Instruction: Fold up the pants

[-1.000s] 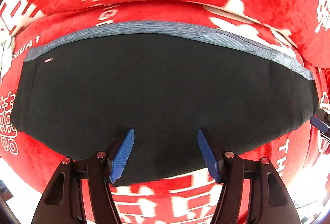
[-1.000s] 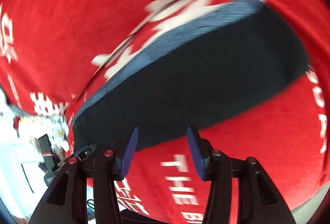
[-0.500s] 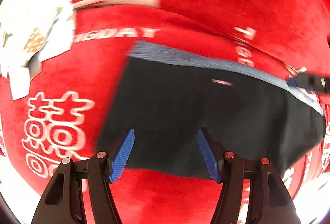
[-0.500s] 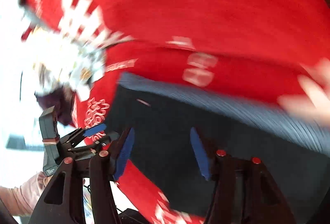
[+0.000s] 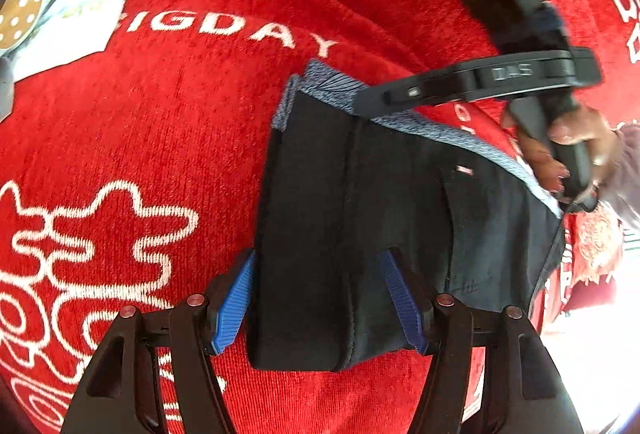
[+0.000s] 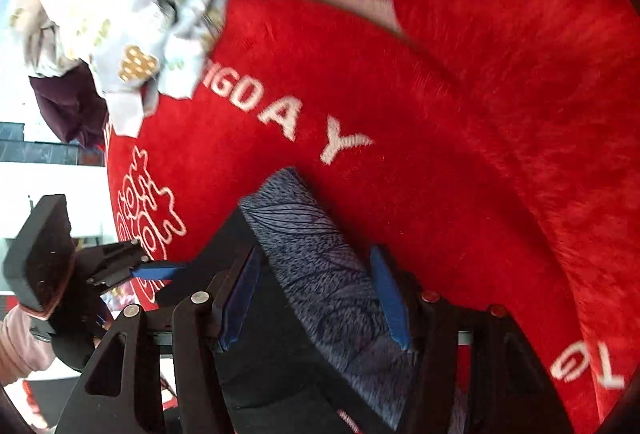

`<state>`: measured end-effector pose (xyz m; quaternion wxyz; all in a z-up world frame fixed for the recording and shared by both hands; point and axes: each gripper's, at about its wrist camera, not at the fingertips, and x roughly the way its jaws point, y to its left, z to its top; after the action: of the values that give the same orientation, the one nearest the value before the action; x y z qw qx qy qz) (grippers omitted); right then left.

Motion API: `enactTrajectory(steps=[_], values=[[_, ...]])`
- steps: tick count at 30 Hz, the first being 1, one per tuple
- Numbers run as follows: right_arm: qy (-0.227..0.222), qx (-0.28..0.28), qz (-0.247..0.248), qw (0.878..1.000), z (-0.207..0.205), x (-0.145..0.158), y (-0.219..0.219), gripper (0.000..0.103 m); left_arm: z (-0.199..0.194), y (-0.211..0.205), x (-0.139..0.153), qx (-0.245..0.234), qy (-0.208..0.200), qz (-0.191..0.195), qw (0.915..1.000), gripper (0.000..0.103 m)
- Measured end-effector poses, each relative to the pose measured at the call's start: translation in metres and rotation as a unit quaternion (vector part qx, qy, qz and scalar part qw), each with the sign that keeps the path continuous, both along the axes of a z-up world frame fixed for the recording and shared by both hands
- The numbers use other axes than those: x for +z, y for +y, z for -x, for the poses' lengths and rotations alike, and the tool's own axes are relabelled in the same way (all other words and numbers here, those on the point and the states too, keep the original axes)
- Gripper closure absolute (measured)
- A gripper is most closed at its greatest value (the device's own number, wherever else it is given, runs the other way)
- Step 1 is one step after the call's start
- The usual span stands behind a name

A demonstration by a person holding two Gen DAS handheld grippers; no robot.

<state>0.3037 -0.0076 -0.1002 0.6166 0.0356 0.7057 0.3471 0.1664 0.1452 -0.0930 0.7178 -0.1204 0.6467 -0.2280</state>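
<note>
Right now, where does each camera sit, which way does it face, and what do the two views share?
Left wrist: on the left gripper, looking steeply down at the black pants on the red blanket; the right gripper and holding hand show.
Right wrist: on the right gripper, looking down over the grey-blue waistband; the left gripper and a pink sleeve show.
Shared: pants, waistband, blanket lettering, patterned cloth.
</note>
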Motion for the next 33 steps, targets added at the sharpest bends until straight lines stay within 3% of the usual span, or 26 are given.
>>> enactTrajectory(steps=[1, 2, 4, 6, 11, 16, 18, 20, 23, 29, 33], values=[[0.007, -0.001, 0.000, 1.000, 0.000, -0.003, 0.000, 0.059, 0.000, 0.000, 0.000, -0.001, 0.000, 0.003, 1.0000, 0.039], [0.011, -0.001, -0.005, 1.000, 0.001, -0.002, -0.001, 0.086, 0.002, 0.002, 0.001, -0.005, 0.000, 0.009, 0.9999, 0.039], [-0.002, 0.003, -0.003, 1.000, 0.003, 0.006, -0.002, 0.096, 0.007, 0.005, 0.006, -0.012, -0.009, 0.005, 0.9999, 0.043], [-0.009, 0.017, -0.018, 1.000, 0.009, 0.021, -0.002, 0.099, 0.012, 0.003, 0.011, -0.024, -0.015, 0.001, 0.9996, 0.044], [-0.004, 0.054, -0.046, 0.997, 0.015, 0.046, 0.020, 0.099, 0.021, 0.005, 0.016, -0.027, -0.015, -0.006, 0.9995, 0.044], [-0.007, 0.022, 0.034, 0.999, 0.006, -0.004, 0.033, 0.097, 0.029, 0.022, 0.017, 0.017, -0.018, -0.077, 0.9967, 0.044], [-0.013, -0.016, 0.038, 0.999, 0.006, -0.011, 0.026, 0.091, 0.026, 0.025, 0.028, 0.036, -0.029, -0.075, 0.9961, 0.044], [-0.019, -0.067, 0.032, 0.997, 0.009, -0.001, 0.010, 0.067, 0.019, 0.019, 0.042, 0.042, -0.049, -0.069, 0.9956, 0.044], [-0.035, -0.117, 0.028, 0.992, 0.022, 0.021, -0.023, 0.066, 0.003, -0.005, 0.049, 0.030, -0.058, -0.062, 0.9959, 0.044], [-0.016, -0.266, -0.006, 0.964, 0.088, 0.069, -0.137, 0.066, -0.017, -0.078, 0.046, 0.005, -0.055, -0.078, 0.9955, 0.044], [0.009, -0.366, -0.011, 0.931, 0.166, 0.079, -0.222, 0.066, -0.019, -0.119, 0.043, 0.017, -0.040, -0.069, 0.9967, 0.044]])
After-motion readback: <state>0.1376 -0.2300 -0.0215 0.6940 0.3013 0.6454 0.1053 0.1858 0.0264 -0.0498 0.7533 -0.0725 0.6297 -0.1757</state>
